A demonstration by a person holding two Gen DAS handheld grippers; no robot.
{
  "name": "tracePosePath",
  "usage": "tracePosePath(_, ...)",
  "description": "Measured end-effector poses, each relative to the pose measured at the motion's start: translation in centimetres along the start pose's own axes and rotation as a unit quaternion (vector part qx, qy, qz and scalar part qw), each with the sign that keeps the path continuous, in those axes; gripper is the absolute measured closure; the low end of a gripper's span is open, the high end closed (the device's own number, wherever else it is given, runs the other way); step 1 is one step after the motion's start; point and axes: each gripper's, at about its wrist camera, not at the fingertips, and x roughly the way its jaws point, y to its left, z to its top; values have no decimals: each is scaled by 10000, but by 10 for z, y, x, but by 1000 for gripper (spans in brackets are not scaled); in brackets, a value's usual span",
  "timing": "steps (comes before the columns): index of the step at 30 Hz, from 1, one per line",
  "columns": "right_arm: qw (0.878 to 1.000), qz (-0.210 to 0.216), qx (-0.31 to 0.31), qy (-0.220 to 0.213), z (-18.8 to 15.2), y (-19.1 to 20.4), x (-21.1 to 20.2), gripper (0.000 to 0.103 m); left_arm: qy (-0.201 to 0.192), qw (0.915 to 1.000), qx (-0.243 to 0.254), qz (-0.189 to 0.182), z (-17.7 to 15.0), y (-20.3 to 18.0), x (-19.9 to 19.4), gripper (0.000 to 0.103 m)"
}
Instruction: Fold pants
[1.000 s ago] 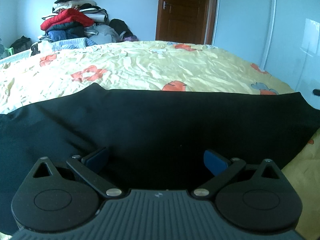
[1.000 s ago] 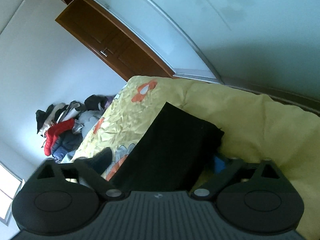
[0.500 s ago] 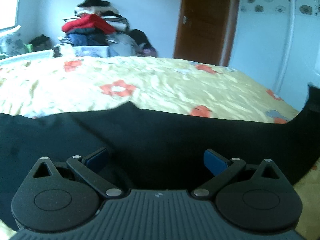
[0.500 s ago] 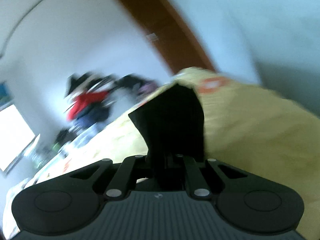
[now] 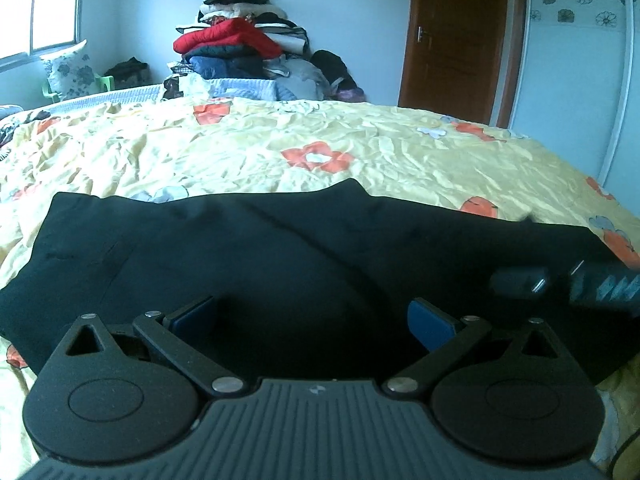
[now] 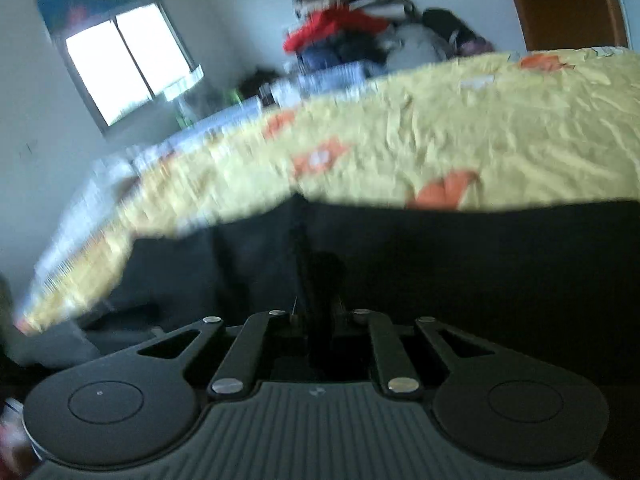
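Black pants (image 5: 280,248) lie spread across a yellow flowered bedspread (image 5: 240,152). My left gripper (image 5: 312,314) hovers low over their near edge, open, its blue pads (image 5: 428,322) wide apart with only flat cloth beneath. In the blurred right wrist view my right gripper (image 6: 318,316) has its fingers nearly together with a raised fold of the pants (image 6: 480,264) pinched between them; its jaws are starting to open. From the left wrist view the right gripper (image 5: 520,282) appears smeared above the pants at the right edge.
A tall pile of clothes (image 5: 240,40) stands beyond the bed's far side. A brown wooden door (image 5: 456,40) and a white wardrobe front (image 5: 580,80) are at the back right. A window (image 6: 124,68) is at the left.
My right gripper shut on the end of the pants and swept fast to the left over the bed, rolling level. The left gripper shifted sideways a little and stayed open.
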Motion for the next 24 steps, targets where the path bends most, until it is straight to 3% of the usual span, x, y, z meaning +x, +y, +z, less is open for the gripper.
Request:
tracePosePath(1, 9999, -77, -110, 46, -2, 4, 4, 87, 7, 10000, 1, -2, 0, -1, 1, 1)
tracePosePath(3, 9996, -52, -275, 54, -4, 9, 0, 73, 1, 10000, -6, -1, 0, 0, 1, 1)
tracePosePath(5, 9990, 179, -366, 160, -2, 13, -8, 28, 5, 10000, -35, 2, 0, 1, 1, 1)
tracePosePath(9, 9953, 554, -733, -301, -4, 23, -36, 27, -17, 9999, -125, 33, 1, 5, 1, 1)
tracePosePath(11, 9958, 31, -716, -570, 2, 17, -47, 27, 1, 9998, -186, 47, 2, 7, 2, 1)
tracePosePath(14, 9923, -956, -647, -443, 13, 0, -33, 27, -1, 9997, -242, 17, 3, 8, 0, 1)
tracePosePath(18, 9872, -1355, -844, -12, 7, -3, -8, 26, 9, 9999, -147, 33, 4, 6, -1, 1)
tracePosePath(19, 9848, -1437, -977, 63, 3, 1, -1, 20, 21, 9999, -124, 32, 4, 4, 0, 1)
tracePosePath(21, 9767, -1617, -1411, 11, -8, 12, 6, 13, 43, 10000, -76, 28, 3, 2, 0, 1)
tracePosePath(24, 9772, -1664, -1319, -84, -9, 14, 2, 12, 81, 10000, 2, 53, 1, -1, 1, 1)
